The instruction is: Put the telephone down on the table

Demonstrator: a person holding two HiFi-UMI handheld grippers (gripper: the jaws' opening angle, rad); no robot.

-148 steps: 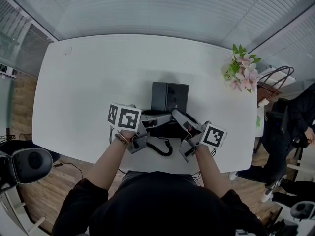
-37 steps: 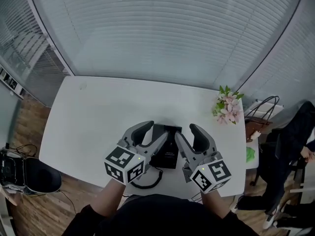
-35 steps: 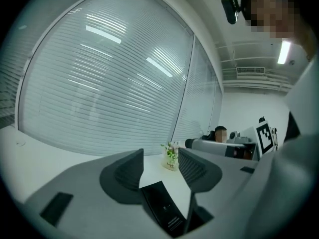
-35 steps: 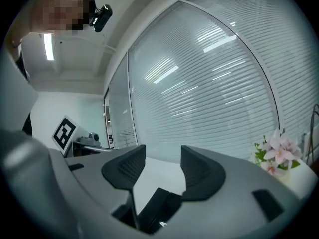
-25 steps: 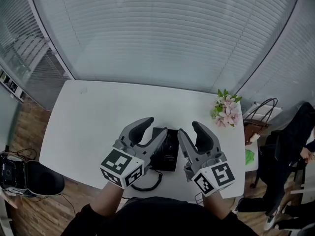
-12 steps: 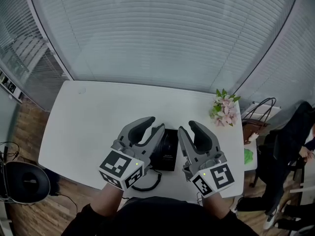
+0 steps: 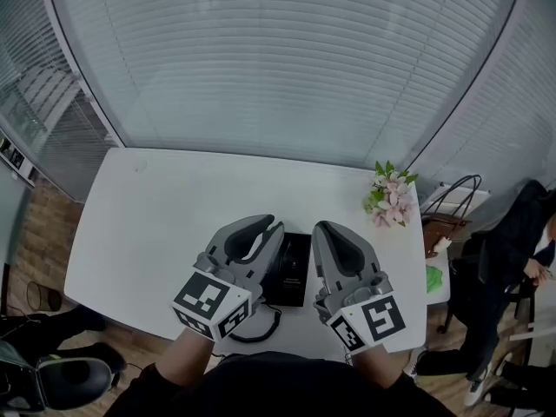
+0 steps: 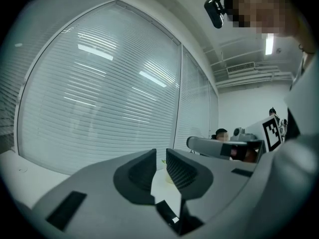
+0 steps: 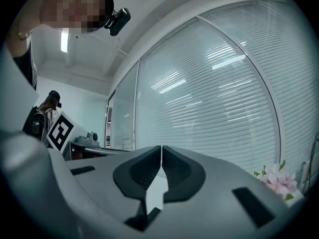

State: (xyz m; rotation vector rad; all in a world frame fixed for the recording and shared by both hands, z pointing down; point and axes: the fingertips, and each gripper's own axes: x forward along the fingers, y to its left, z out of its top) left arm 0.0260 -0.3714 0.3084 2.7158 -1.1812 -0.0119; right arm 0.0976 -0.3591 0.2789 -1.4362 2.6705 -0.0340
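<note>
Telephone [image 7: 293, 266], black, lies flat on the white table [image 7: 156, 207] at the lower centre of the head view, partly hidden behind the two grippers, with its coiled cord [image 7: 261, 324] curling at the table's near edge. The left gripper [image 7: 272, 224], just left of centre, has just been closing its jaws; a narrow gap remains with nothing in it. The right gripper [image 7: 323, 227], beside it, has closed too, jaws pressed together and empty. Pink flowers [image 7: 388, 200] stand at the table's right end, well apart from the telephone.
</note>
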